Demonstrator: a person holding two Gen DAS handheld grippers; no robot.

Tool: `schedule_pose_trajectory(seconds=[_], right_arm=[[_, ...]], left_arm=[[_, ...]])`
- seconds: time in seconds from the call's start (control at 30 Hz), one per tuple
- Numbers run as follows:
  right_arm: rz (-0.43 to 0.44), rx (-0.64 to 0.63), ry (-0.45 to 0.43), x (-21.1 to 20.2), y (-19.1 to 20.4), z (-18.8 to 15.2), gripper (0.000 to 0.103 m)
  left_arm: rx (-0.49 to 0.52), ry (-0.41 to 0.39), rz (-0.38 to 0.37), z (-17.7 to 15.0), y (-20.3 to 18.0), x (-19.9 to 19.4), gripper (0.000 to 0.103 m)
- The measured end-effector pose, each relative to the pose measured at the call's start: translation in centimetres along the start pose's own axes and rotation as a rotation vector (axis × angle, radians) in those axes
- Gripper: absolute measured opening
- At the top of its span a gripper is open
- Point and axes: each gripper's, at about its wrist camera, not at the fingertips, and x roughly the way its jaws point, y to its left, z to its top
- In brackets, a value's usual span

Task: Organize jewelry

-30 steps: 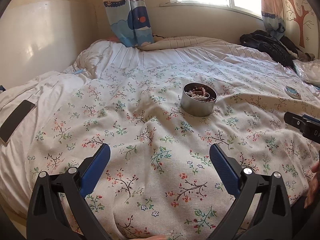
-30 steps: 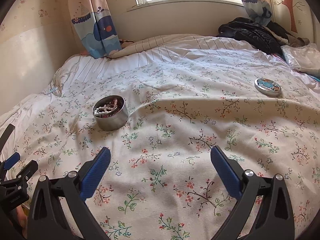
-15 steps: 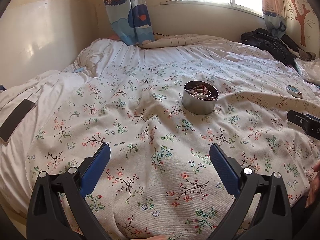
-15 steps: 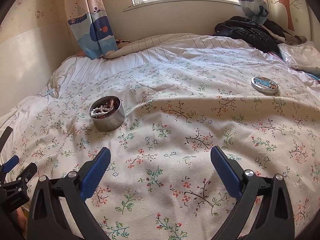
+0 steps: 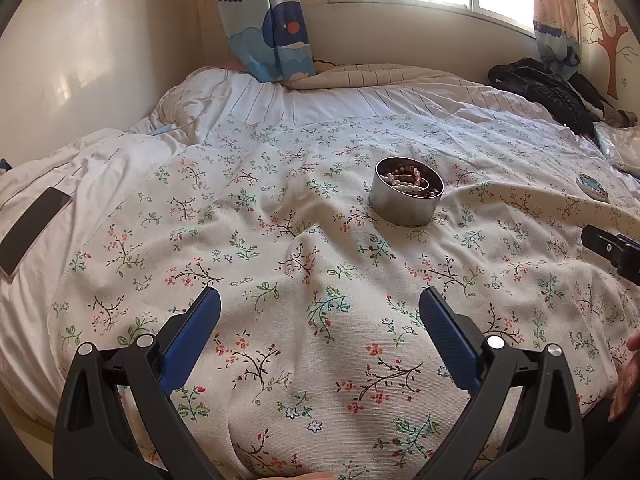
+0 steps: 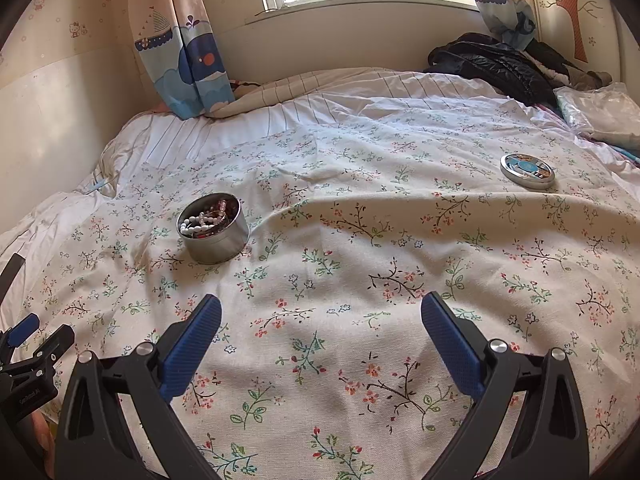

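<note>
A round silver tin (image 5: pixel 407 201) (image 6: pixel 214 231) sits uncovered on the flowered bedspread, with pearl and reddish bead jewelry (image 5: pixel 408 179) (image 6: pixel 204 218) inside. Its lid (image 6: pixel 527 170) (image 5: pixel 592 187), silver with a blue picture, lies flat far to the right. My left gripper (image 5: pixel 320 300) hovers open above the bedspread, well short of the tin, nothing between its blue pads. My right gripper (image 6: pixel 320 306) is also open and empty, with the tin ahead to its left and the lid ahead to its right.
A dark phone (image 5: pixel 30 230) lies on the white sheet at the left edge. A black jacket (image 6: pixel 492 64) and a clear plastic bag (image 6: pixel 600 114) are piled at the far right. A curtain (image 6: pixel 184 52) hangs by the wall behind the bed.
Both views have crept forward a little; the tin and lid sit slightly lower and nearer in the frames. Both grippers stay open.
</note>
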Motion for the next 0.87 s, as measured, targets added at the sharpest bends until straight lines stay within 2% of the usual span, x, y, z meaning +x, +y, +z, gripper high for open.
schedule_pose_trajectory(seconds=[0.27,0.47,0.73,0.87], right_arm=[[-0.001,-0.001,0.000,0.0,0.0,0.0,0.096],[0.000,0.002,0.000,0.0,0.0,0.0,0.096],[-0.003,0.008,-0.002,0.0,-0.3,-0.1,0.096],[-0.004,0.008,-0.001,0.0,-0.3,-0.1,0.096]], left_arm=[[0.051,0.035,-0.008,0.2,-0.8,0.7,0.096],[0.123,-0.043,0.021,-0.2,-2.2,-0.6,0.096],[0.012,0.029,-0.018,0.2,0.0,0.5,0.096],[0.017,0.028,-0.020,0.0,0.0,0.5,0.096]])
